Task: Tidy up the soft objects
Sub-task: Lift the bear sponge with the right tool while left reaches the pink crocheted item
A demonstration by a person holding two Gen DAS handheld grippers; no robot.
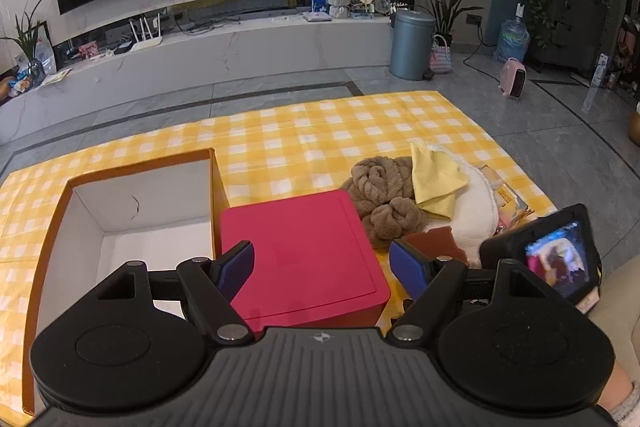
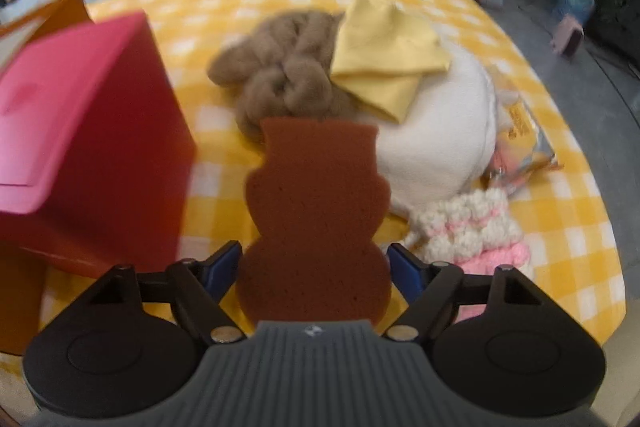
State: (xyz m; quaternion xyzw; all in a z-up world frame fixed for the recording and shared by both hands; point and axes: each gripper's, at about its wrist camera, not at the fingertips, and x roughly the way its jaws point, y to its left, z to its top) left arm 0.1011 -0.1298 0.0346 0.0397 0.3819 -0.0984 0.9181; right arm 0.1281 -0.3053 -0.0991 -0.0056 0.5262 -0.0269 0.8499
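Note:
A brown bear-shaped sponge lies flat on the yellow checked cloth. My right gripper straddles its lower lobe, both fingertips at the sponge's edges with no visible squeeze. Behind it lie a brown fluffy towel, a yellow cloth, a white plush and a pink-and-white knitted piece. My left gripper hovers open and empty over the red box, beside the open orange box with its white inside.
A yellow snack packet lies right of the plush. The right gripper's body with a small screen sits at the left view's right edge. Beyond the cloth are grey floor, a blue bin and a TV bench.

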